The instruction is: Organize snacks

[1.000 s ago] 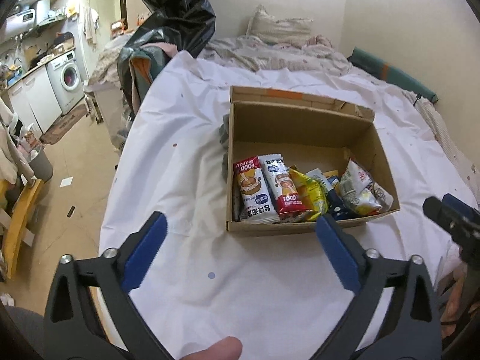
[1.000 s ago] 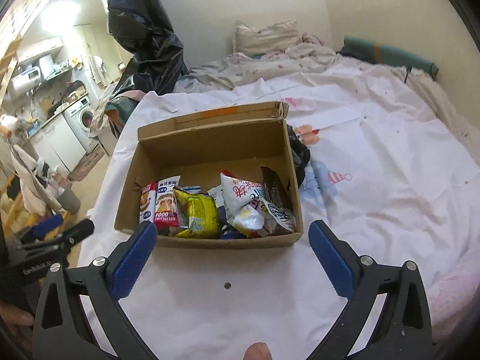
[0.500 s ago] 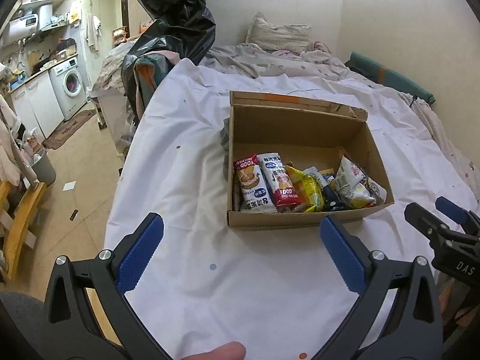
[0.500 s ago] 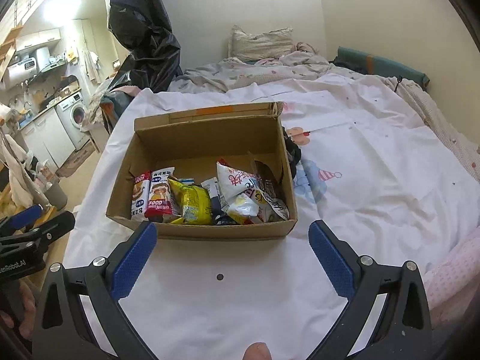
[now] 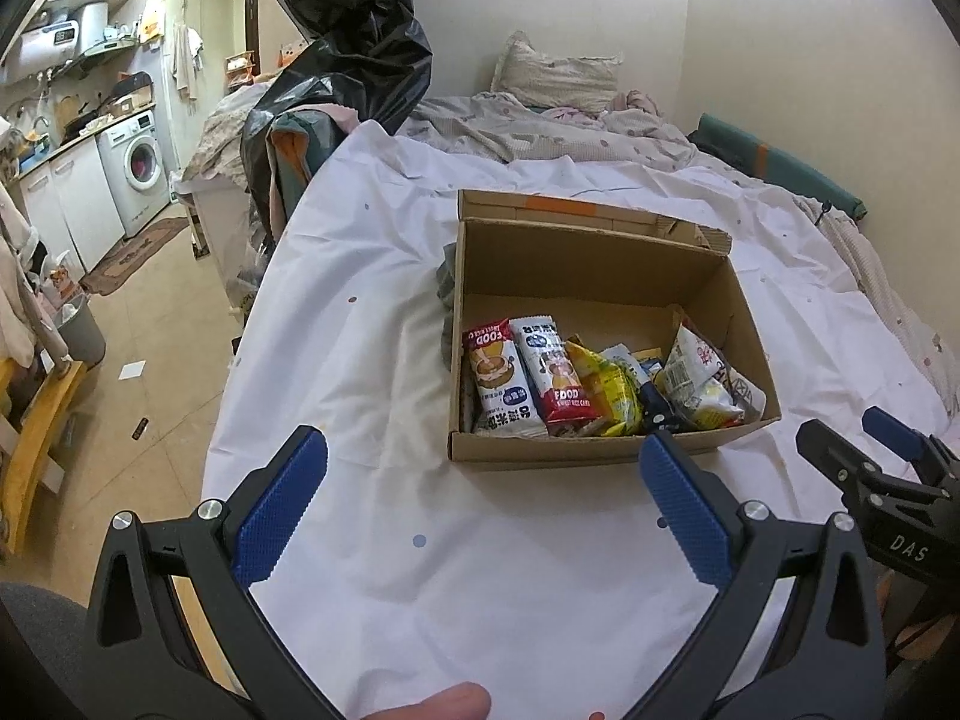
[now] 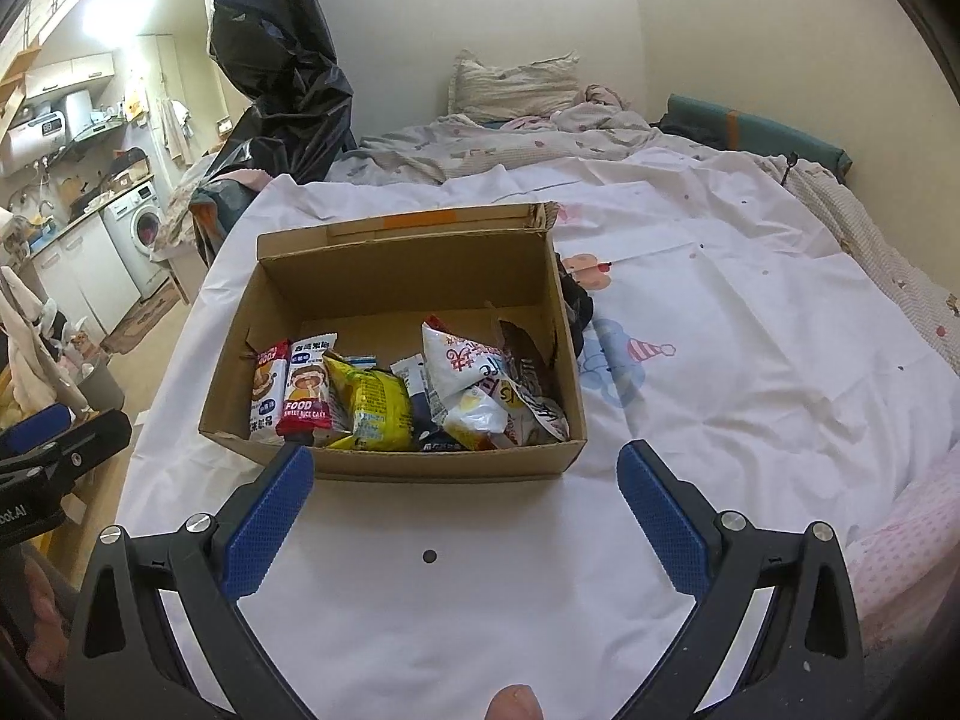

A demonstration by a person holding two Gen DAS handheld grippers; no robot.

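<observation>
As you look along your left gripper [image 5: 480,498], its blue-padded jaws gape wide and empty, and the open brown cardboard box [image 5: 594,276] on the white bedsheet [image 5: 360,312] sits farther off than a second ago, the crinkly snack packets [image 5: 600,384] bunched at its near wall. In the right view, your right gripper [image 6: 465,501] is equally spread, holding nothing, the box likewise receded.

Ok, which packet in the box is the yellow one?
The yellow packet in the middle of the row in the box, just right of the red-bottomed "FOOD" packet and left of the big white bag.
</observation>
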